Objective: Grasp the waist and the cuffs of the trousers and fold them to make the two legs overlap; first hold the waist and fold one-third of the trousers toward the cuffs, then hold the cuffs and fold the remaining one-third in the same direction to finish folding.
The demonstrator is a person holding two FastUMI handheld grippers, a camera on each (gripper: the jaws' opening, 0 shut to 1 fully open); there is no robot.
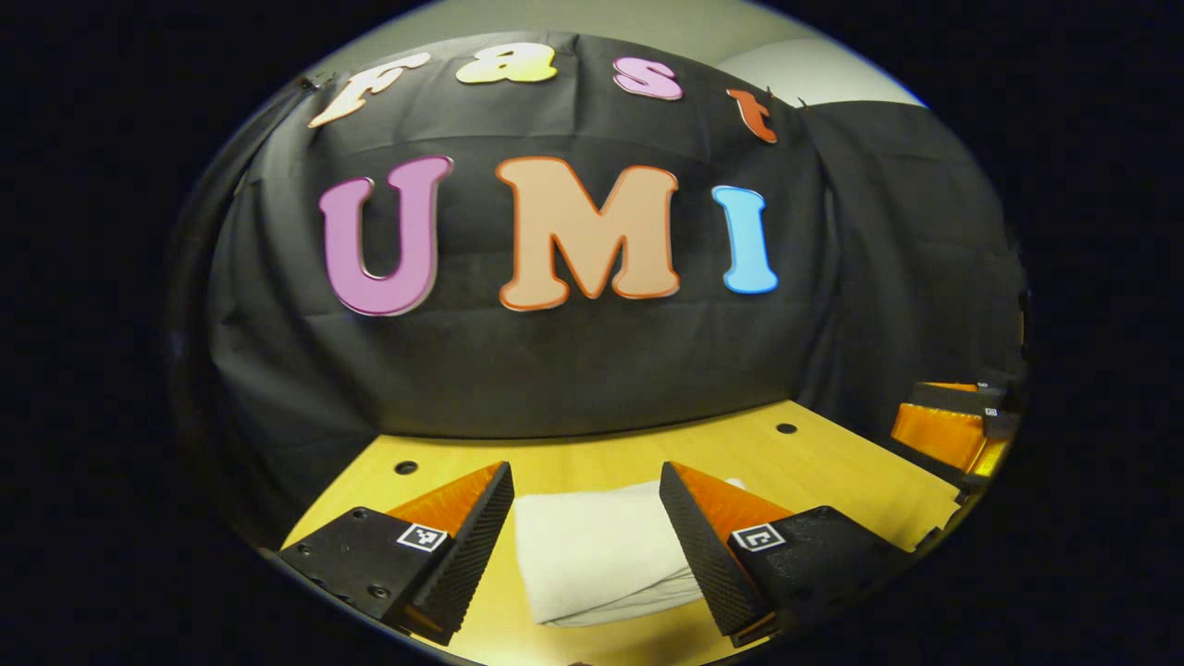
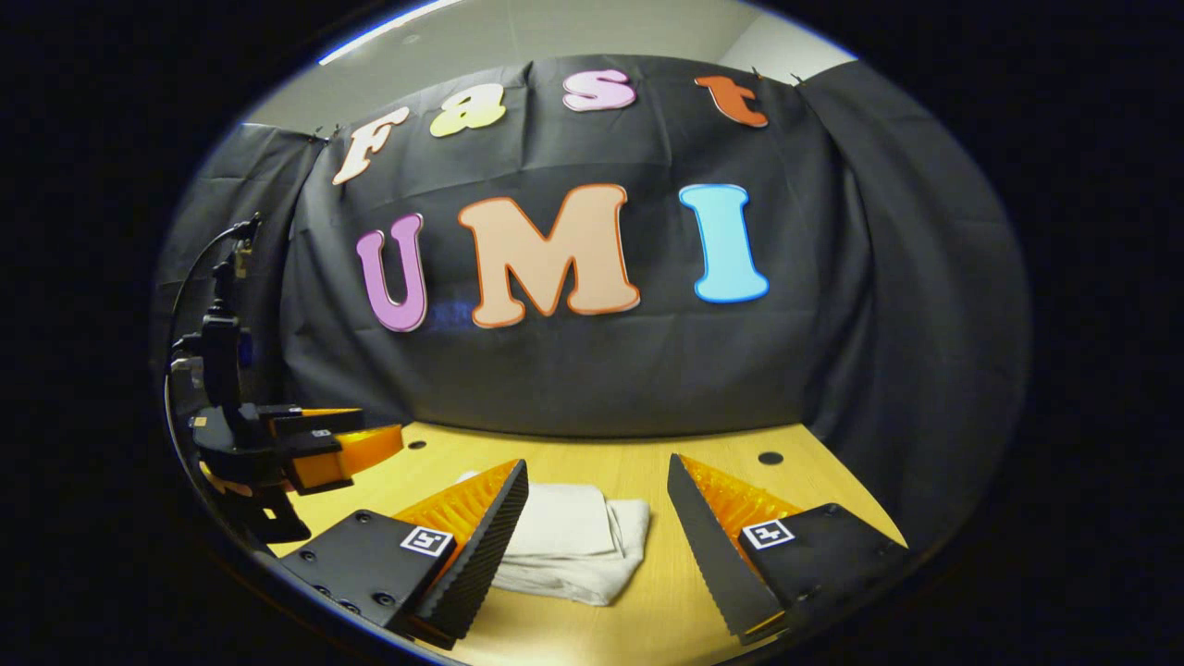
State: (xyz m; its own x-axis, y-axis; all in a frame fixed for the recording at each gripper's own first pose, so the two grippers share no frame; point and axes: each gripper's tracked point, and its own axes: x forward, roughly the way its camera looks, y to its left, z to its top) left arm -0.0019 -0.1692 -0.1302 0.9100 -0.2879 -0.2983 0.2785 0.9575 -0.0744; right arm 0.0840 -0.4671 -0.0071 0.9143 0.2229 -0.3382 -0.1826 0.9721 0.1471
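The trousers (image 1: 601, 550) lay as a compact folded bundle on the surface (image 1: 832, 462), directly ahead of the left gripper (image 1: 586, 486) and slightly left of the right gripper (image 2: 598, 481); both jaws stood spread, holding nothing, with the left nearer

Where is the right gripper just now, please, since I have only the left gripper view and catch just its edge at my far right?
Observer: The right gripper hovers open above the table, touching nothing.
Operator: Thank you. Is the far side of the trousers tidy?
Observer: In the right gripper view the folded trousers show one end as stacked layers, the top layer ending short of the one beneath.
Operator: And how does my left gripper look from there?
Observer: The left gripper hangs at that view's left edge, above the table, apart from the trousers.
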